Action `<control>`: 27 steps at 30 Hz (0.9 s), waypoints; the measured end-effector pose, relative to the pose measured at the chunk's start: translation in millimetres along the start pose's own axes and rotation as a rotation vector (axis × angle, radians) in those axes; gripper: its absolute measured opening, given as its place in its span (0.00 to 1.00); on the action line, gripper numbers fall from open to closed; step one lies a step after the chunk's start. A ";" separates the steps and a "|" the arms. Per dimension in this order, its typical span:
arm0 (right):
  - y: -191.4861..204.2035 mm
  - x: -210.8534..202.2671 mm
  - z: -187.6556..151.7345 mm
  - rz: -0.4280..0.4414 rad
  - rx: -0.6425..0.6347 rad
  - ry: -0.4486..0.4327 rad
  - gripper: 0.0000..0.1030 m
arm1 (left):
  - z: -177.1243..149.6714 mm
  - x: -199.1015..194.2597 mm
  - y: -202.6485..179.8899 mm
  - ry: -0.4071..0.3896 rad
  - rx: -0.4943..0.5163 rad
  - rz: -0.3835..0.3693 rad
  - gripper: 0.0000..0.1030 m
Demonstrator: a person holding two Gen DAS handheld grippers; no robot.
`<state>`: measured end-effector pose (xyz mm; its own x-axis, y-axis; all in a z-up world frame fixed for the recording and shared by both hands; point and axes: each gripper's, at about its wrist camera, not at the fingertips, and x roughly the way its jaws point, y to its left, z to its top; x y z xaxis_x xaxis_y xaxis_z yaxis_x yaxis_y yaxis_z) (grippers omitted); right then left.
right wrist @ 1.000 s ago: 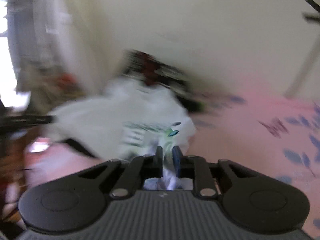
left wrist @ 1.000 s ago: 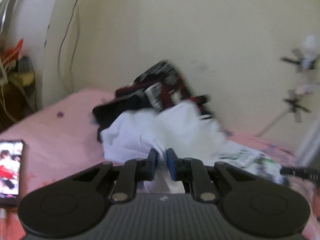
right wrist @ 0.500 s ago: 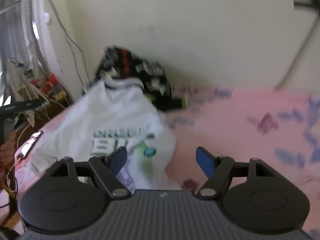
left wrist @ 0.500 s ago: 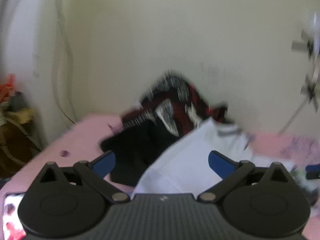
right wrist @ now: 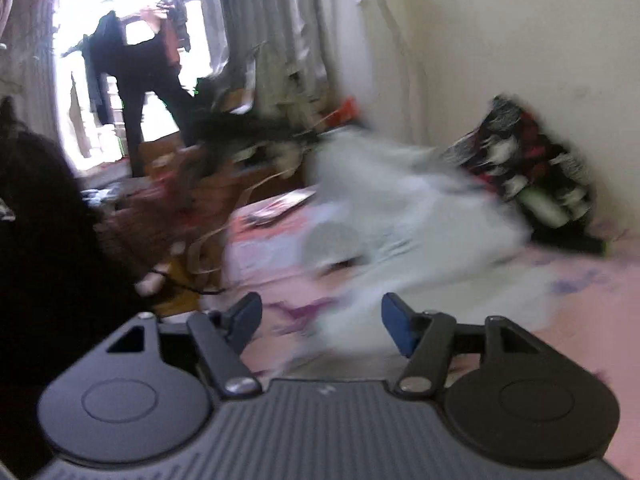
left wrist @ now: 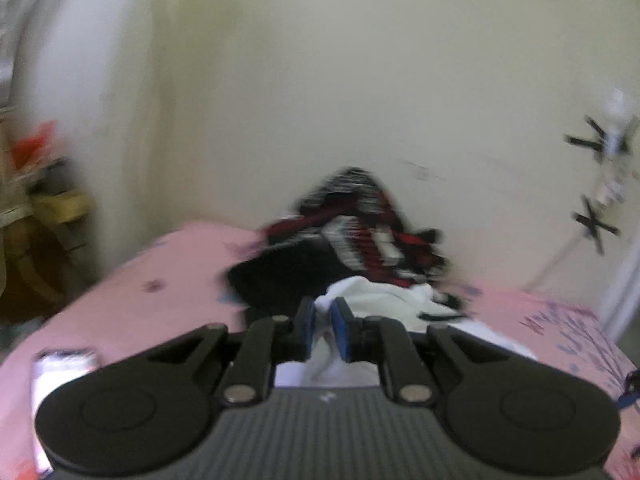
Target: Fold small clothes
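One white shirt [left wrist: 384,300] — rumpled, blurred — pinched in left hand-held gripper [left wrist: 322,328]; right hand-held gripper [right wrist: 322,322] closing, unclamped

There are two grippers, the left gripper [left wrist: 322,330] and the right gripper [right wrist: 322,324]. One white shirt [left wrist: 384,300] lies on one pink bed [left wrist: 160,292]. One heap of dark patterned clothes [left wrist: 352,232] sits by the wall. One phone [left wrist: 52,384] lies flat.

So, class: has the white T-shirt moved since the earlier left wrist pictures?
Yes. The white T-shirt now sits bunched lower, below the dark clothes pile, no longer covering it.
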<state>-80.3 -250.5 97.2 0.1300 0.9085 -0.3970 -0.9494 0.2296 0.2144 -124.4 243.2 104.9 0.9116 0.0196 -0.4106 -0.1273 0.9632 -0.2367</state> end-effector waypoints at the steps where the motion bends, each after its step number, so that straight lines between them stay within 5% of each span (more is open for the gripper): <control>1: -11.8 4.7 1.2 -0.039 0.034 -0.009 0.55 | -5.5 -3.4 8.9 0.009 -0.030 0.019 0.10; 5: -79.9 33.8 1.2 -0.256 0.282 -0.051 0.58 | -25.5 3.8 29.0 0.065 -0.103 0.068 0.10; 7: -103.9 55.2 0.2 -0.365 0.316 0.003 0.58 | -30.9 4.6 31.0 0.073 -0.115 0.078 0.11; 11: -126.1 92.3 2.5 -0.413 0.302 0.090 0.56 | -28.4 2.4 34.9 0.060 -0.131 0.068 0.11; 12: -128.3 99.9 2.5 -0.400 0.316 0.103 0.50 | -26.2 -3.8 36.5 0.057 -0.131 0.067 0.11; 14: -129.1 117.3 3.0 -0.355 0.356 0.153 0.04 | -22.6 -5.7 32.4 0.047 -0.123 0.065 0.10; 15: -121.7 114.1 4.9 -0.374 0.342 0.145 0.04 | -19.2 -9.4 28.1 0.036 -0.118 0.062 0.10; 19: -75.8 45.7 43.8 -0.498 0.247 -0.075 0.01 | 7.1 -37.4 2.6 -0.064 -0.064 0.006 0.06; 23: -20.1 -64.0 92.6 -0.612 0.141 -0.347 0.01 | 46.3 -89.2 -32.6 -0.298 0.021 -0.064 0.02; 27: 45.5 -126.4 117.8 -0.739 -0.013 -0.483 0.01 | 69.7 -121.2 -67.2 -0.430 0.107 -0.146 0.04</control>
<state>-106.2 -313.8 262.2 0.8159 0.5782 -0.0089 -0.5774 0.8154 0.0407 -199.0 194.8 232.0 0.9992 -0.0303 0.0279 0.0344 0.9860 -0.1632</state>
